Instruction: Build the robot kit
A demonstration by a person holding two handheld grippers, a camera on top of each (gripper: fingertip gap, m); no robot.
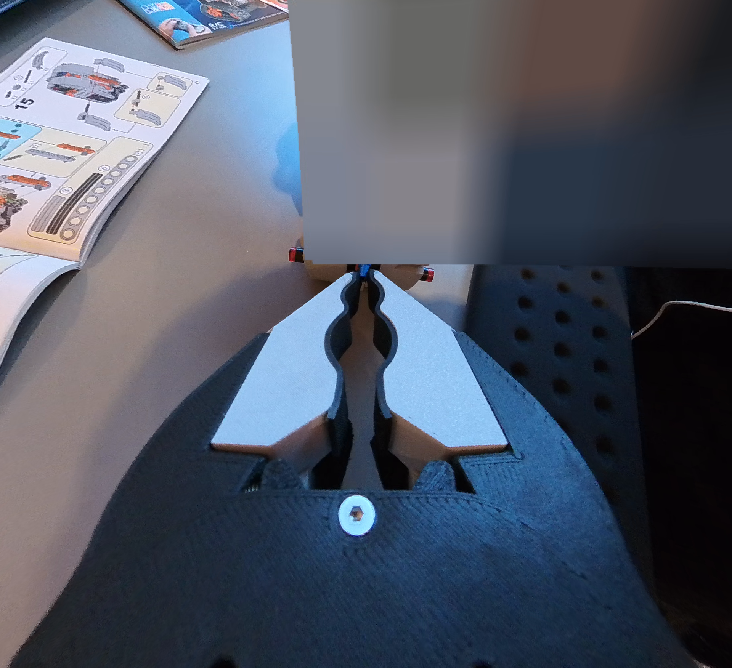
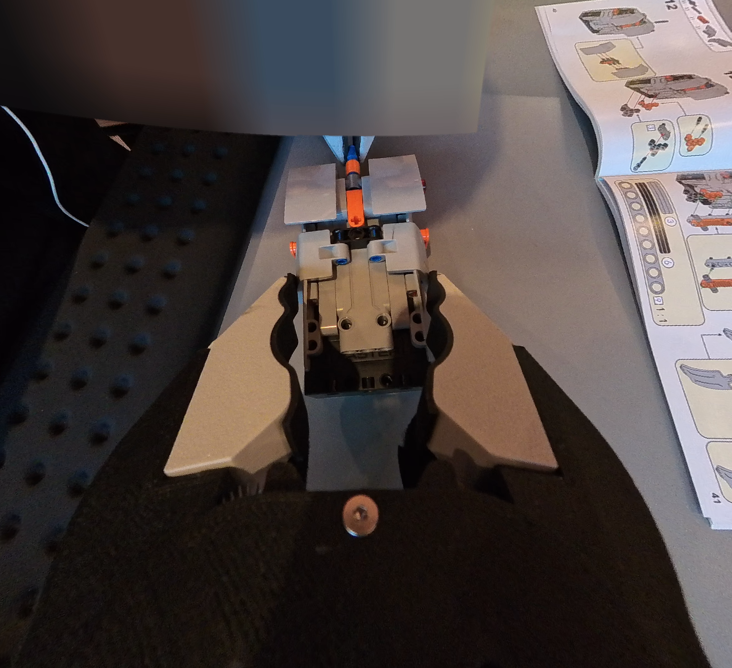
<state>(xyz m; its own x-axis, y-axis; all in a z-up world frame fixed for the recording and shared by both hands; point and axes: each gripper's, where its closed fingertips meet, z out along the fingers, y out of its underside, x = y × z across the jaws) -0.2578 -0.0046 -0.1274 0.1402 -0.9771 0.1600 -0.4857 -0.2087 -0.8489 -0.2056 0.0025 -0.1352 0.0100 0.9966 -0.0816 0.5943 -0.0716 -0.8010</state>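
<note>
The right gripper [image 2: 358, 302] is clamped on a grey brick-built model [image 2: 358, 284], its fingers pressed against the model's two sides. The model's long axis runs straight ahead from this gripper, over the grey table [image 2: 515, 253].

At the far end of the model an orange rod [image 2: 353, 199] with a blue tip [image 2: 351, 153] sticks out along the same axis. The left gripper [image 1: 361, 277] is nearly closed, its fingertips pinched on that blue tip [image 1: 363, 271], so the two grippers face each other end to end.

An open instruction booklet [image 1: 79, 142] lies well apart on the table, and a dark studded mat [image 2: 119, 273] is beside the model.
</note>
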